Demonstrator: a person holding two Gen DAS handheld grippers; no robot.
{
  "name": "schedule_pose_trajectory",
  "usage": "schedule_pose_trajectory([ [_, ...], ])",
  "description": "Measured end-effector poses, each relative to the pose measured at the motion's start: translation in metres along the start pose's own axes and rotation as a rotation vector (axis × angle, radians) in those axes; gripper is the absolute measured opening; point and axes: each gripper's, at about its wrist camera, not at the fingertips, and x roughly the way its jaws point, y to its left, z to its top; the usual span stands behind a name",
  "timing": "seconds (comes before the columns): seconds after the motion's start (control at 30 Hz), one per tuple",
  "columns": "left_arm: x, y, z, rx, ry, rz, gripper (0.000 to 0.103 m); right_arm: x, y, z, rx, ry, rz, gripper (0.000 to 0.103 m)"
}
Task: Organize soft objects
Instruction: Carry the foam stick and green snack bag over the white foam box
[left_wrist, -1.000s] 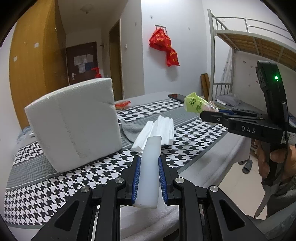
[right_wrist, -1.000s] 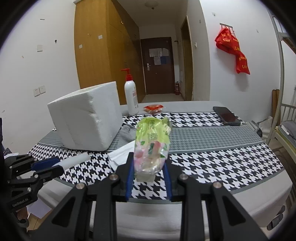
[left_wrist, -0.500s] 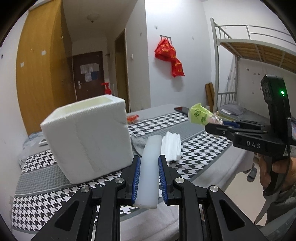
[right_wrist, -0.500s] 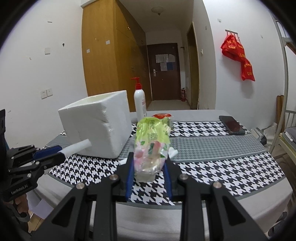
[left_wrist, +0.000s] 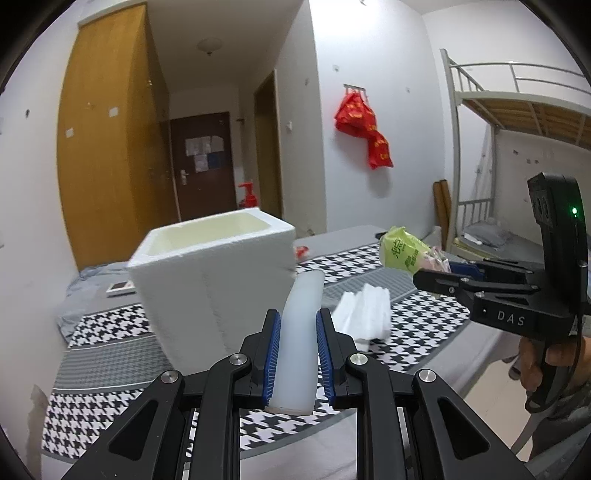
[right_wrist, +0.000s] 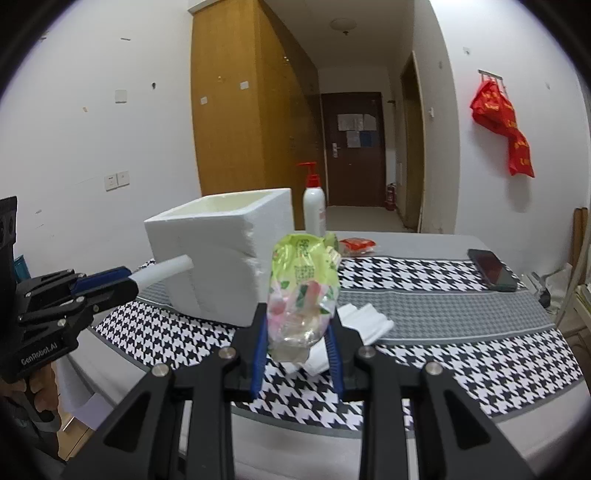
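Jaws, left: the left gripper (left_wrist: 297, 356) is clamped narrowly on a pale, translucent white foam strip (left_wrist: 300, 332), blue pads pressing both long sides; the strip sticks out forward past the fingertips.
Jaws, right: the right gripper (right_wrist: 297, 354) is closed on a crinkly green-and-pink plastic snack packet (right_wrist: 303, 291), held upright with its top well above the pads.
Box: the open-topped white polystyrene foam box (left_wrist: 214, 280) stands on the black-and-white houndstooth tablecloth (right_wrist: 461, 354), left of both held items.
What has changed: a second ago the left view showed only the box's outer wall; now its rim and cream-coloured inside show. Both grippers have risen and tipped, each grip unchanged.
Left item's place: the strip's tip is level with the box's near wall and just beside it in the right view, not yet over the opening.
Right item's place: the packet hangs above the table, right of the box and apart from it.
Still on the table: a fanned stack of white foam sheets (right_wrist: 364, 319) lies just behind the packet.
Meaning for the task: both loads look lifted high enough to clear the rim, so dropping them into the box seems the step in hand; the stack remains to collect.
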Motion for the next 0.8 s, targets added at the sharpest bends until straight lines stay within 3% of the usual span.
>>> schedule_pose_trajectory([
  [0.27,-0.008,0.018,0.002,-0.037,-0.017,0.072,0.022,0.011,0.017,0.009,-0.040,0.001,0.061,0.033],
  [0.8,-0.014,0.046,-0.002,-0.101,-0.029,0.146,0.022,0.037,0.042,0.024,-0.100,0.024,0.151,0.033],
])
